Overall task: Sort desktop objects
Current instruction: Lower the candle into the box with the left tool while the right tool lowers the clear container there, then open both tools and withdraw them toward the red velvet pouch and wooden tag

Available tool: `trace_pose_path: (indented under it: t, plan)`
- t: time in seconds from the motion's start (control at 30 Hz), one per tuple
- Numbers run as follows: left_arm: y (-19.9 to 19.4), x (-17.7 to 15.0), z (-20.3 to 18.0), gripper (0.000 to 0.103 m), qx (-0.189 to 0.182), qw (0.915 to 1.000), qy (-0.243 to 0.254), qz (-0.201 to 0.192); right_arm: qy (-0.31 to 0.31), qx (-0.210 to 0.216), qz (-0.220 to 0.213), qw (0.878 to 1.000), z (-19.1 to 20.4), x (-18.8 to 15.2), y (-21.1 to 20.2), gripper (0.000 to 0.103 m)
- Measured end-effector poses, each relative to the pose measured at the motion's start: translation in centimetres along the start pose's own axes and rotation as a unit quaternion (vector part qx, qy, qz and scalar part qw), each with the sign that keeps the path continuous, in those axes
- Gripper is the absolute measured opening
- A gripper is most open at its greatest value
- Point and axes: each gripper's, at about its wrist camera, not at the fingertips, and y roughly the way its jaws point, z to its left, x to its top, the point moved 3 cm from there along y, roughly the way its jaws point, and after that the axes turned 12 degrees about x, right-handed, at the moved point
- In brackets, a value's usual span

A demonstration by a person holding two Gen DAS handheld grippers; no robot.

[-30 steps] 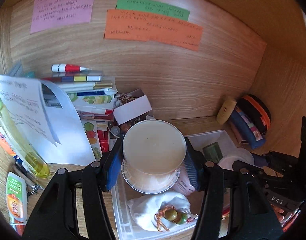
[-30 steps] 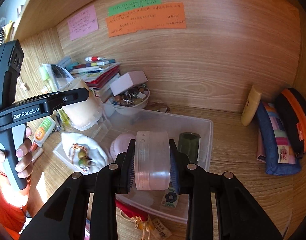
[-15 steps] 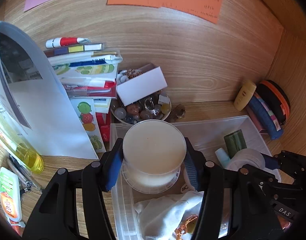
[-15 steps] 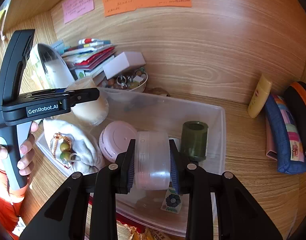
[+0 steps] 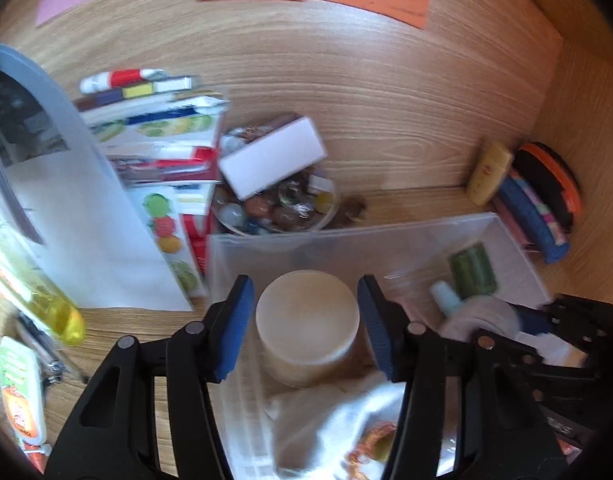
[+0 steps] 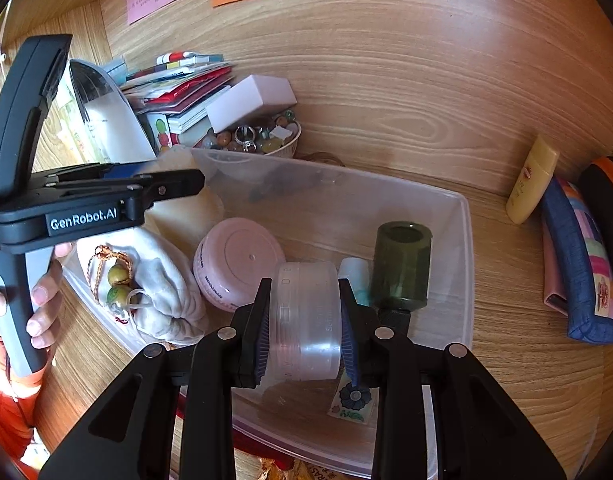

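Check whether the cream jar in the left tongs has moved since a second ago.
Yes. The cream jar has sunk below the clear bin's rim, having earlier been above it.

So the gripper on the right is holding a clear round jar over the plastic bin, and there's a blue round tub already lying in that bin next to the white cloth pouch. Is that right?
Nearly. The tub is pink, not blue, as the right wrist view shows. The rest holds: the right gripper holds the clear round jar over the plastic bin, and the tub lies beside the white cloth pouch.

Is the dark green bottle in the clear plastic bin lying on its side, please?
No, the dark green bottle stands upright in the clear plastic bin, its round top facing up.
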Motion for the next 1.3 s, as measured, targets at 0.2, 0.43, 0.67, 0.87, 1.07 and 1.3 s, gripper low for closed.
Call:
trace_pose_path:
  t: [0.2,0.43,0.67,0.87,1.07,1.3]
  plan:
    - [-1.3,0.1,-0.1,0.05,0.017,0.9995,0.015,-0.022,-0.003,-0.006,0.011,1.0,0.1,-0.2,0.7,0.027]
    - [-2.2,0.2,-0.8,0.052,0.021,0.9988,0.023,-0.039,-0.014,-0.014,0.002,1.0,0.5,0.0,0.3,0.037]
    - [-3.9,0.1,-1.5,0.064,0.021,0.9974,0.029,-0.063,-0.019,-0.025,-0.022,0.999,1.0,0.5,-1.4,0.057]
    - [-5.7,-0.1,-2.5,0.073,0.025,0.9953,0.037,-0.086,-0.026,-0.035,-0.04,0.998,1.6,0.7,-3.5,0.069]
    - [-7.8,-0.9,-2.9,0.084,0.023,0.9938,0.043,-0.1,-0.02,-0.04,-0.053,0.998,1.7,0.2,-5.8,0.072]
    - [-9.6,-3.0,-3.6,0.091,0.01,0.994,0.054,-0.095,-0.012,-0.058,-0.059,0.997,1.2,-1.5,-7.8,0.072]
